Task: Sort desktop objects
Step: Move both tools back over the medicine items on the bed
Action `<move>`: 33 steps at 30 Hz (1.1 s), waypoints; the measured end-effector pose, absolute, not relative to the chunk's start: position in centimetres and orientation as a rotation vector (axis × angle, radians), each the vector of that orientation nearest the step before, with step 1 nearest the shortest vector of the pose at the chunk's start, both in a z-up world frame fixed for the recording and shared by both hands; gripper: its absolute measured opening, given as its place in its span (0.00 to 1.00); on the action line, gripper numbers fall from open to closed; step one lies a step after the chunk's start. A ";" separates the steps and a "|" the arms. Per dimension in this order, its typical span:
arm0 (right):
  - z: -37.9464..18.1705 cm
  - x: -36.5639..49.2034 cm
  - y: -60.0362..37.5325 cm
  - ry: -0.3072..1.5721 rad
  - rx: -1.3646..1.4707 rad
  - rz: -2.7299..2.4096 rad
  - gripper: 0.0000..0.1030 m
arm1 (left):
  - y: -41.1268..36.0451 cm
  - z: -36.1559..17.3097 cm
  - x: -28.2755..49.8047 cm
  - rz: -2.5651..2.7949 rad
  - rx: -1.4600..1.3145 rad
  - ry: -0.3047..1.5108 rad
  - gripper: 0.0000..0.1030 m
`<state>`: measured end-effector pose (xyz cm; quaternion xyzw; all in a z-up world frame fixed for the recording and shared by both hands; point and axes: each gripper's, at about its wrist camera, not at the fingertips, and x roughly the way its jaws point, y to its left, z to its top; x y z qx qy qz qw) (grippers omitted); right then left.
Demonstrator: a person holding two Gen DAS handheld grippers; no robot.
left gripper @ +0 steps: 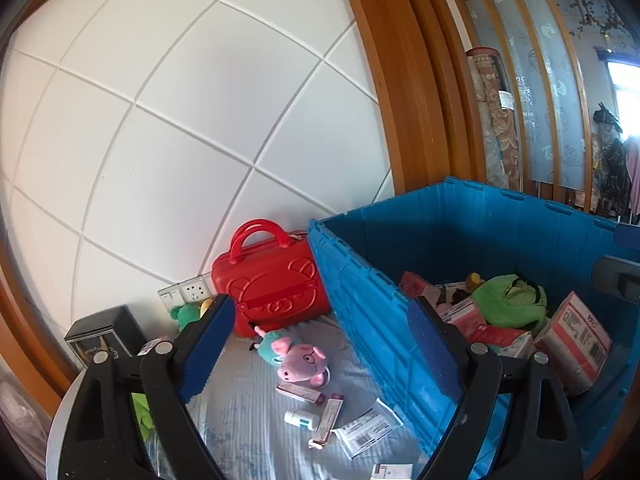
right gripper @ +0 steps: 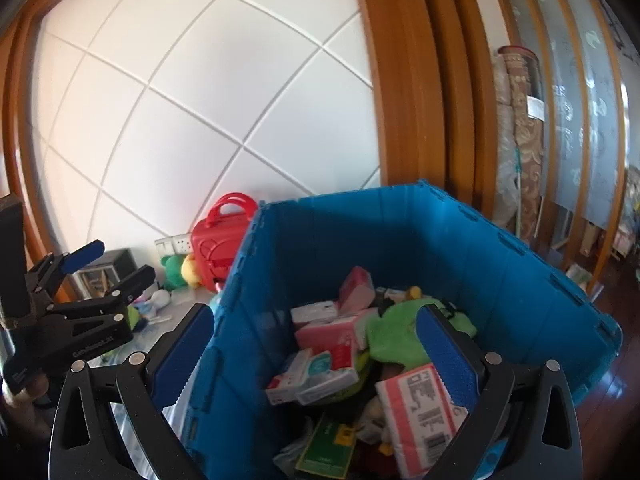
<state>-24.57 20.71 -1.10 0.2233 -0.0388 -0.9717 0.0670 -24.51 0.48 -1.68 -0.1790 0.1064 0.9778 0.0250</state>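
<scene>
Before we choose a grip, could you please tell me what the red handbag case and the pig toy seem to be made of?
Red handbag case: apparently hard, glossy moulded plastic, with an embossed bear face. Pig toy: soft, matte plush fabric, likely stuffed.

White lettering on the black body of the left tool, at about nine o'clock in the right wrist view, looks like a brand name but is too blurred to spell out. Barcodes and print show on the pink-and-white box at five o'clock in the blue crate and on the flat packet at six o'clock on the counter; none is legible.
</scene>
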 end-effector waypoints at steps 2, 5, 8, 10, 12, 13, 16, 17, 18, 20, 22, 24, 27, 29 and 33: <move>-1.1 -24.6 20.0 -0.113 0.672 -2.918 1.00 | -0.3 -2.0 -24.3 3.035 -0.560 0.344 0.86; -1.1 -24.6 18.5 -0.120 0.670 -2.896 1.00 | -1.8 -2.4 -24.1 3.050 -0.576 0.358 0.86; -1.1 -24.2 16.4 -0.124 0.652 -2.865 1.00 | -4.8 -3.5 -23.5 3.087 -0.605 0.370 0.86; -1.0 -23.8 14.8 -0.108 0.637 -2.837 1.00 | -7.7 -4.6 -23.0 3.115 -0.637 0.386 0.86; -1.1 -23.5 12.2 -0.066 0.616 -2.821 1.00 | -11.1 -5.8 -22.6 3.146 -0.683 0.375 0.86; -1.2 -23.5 11.3 -0.053 0.618 -2.814 1.00 | -12.5 -6.3 -22.6 3.150 -0.712 0.360 0.86; -2.5 -24.4 8.1 -0.081 0.682 -2.732 1.00 | -17.0 -7.8 -22.5 3.172 -0.785 0.319 0.86; -3.1 -24.7 7.0 -0.102 0.699 -2.710 1.00 | -18.3 -8.3 -22.5 3.170 -0.805 0.309 0.86; -3.6 -24.9 6.2 -0.111 0.709 -2.700 1.00 | -19.2 -8.7 -22.5 3.169 -0.812 0.312 0.86; -5.2 -25.7 4.2 -0.110 0.739 -2.684 1.00 | -20.4 -9.6 -22.9 3.160 -0.819 0.344 0.86; -7.0 -26.8 2.1 -0.096 0.788 -2.645 1.00 | -21.1 -10.5 -23.6 3.142 -0.844 0.364 0.86; -9.1 -28.2 0.2 -0.049 0.845 -2.595 1.00 | -21.5 -11.4 -24.4 3.105 -0.851 0.361 0.86; -12.1 -30.7 -1.5 0.012 0.931 -2.551 1.00 | -20.9 -13.0 -26.1 3.060 -0.831 0.421 0.86; -14.1 -32.1 -2.2 0.045 0.976 -2.536 1.00 | -20.6 -14.2 -27.5 3.031 -0.861 0.409 0.86; -19.1 -36.5 -2.8 0.022 1.128 -2.497 0.99 | -20.2 -16.8 -30.6 3.001 -0.916 0.407 0.86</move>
